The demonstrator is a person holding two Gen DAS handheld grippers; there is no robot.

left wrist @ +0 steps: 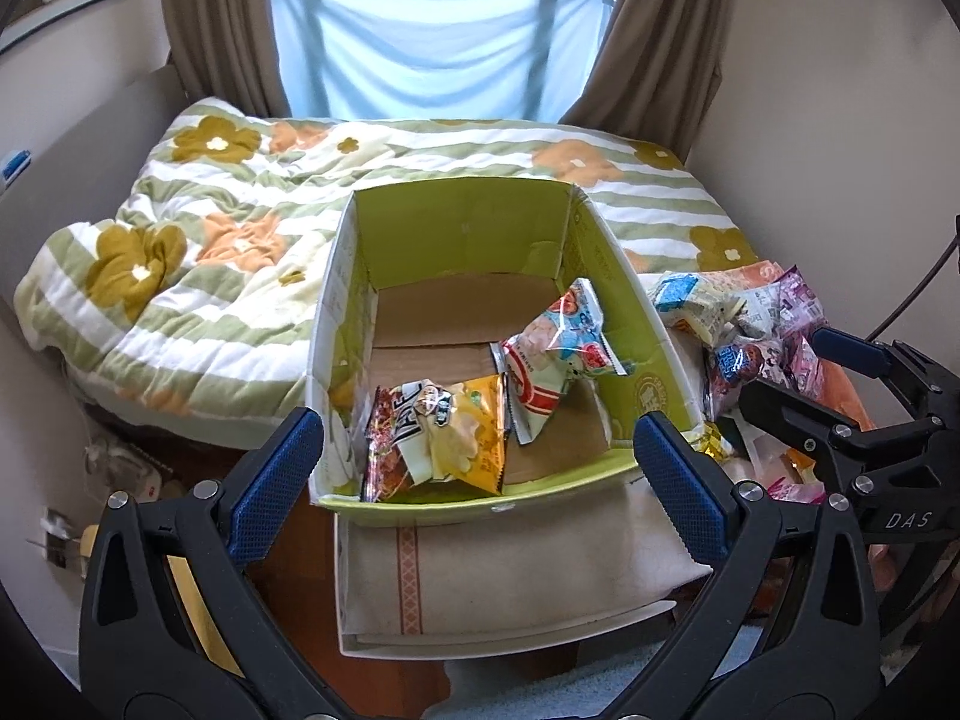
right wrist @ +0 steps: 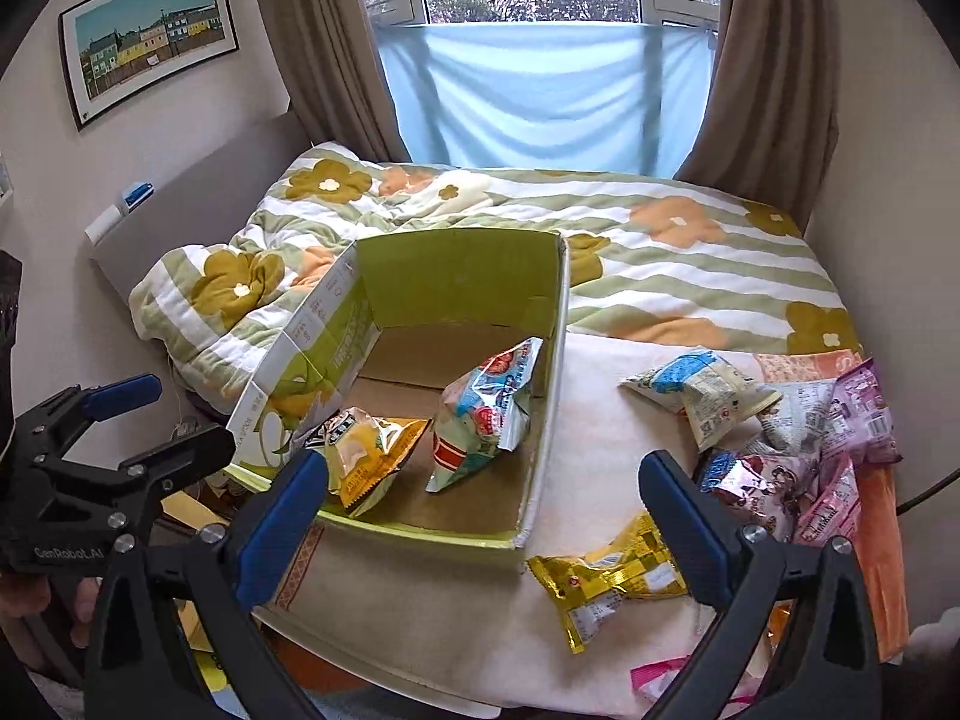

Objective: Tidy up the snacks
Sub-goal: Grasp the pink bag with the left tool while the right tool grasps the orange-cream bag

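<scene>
Since the gold packet lies flat on the cream cloth just off the near right corner of the green box, it looks like the next snack to go in, and everything turns on which side it sits. Its long axis runs roughly across the box's front edge, crimped ends pointing left and right, and it rests directly under the right claw, a little toward that claw's right finger. The right claw stands wide apart and empty, so it is plainly the nearer one. Beyond the packet, further right of the box, the rest of the pile is heaped loosely: a blue-and-white bag, silver and pink ones overlapping. Inside the box a yellow bag lies at the near wall and a red-and-white bag leans against the right wall. The left claw, also spread open and holding nothing, hovers over the box's near rim, well left of the packet. I would judge a short drop and a slight wrist turn enough.
</scene>
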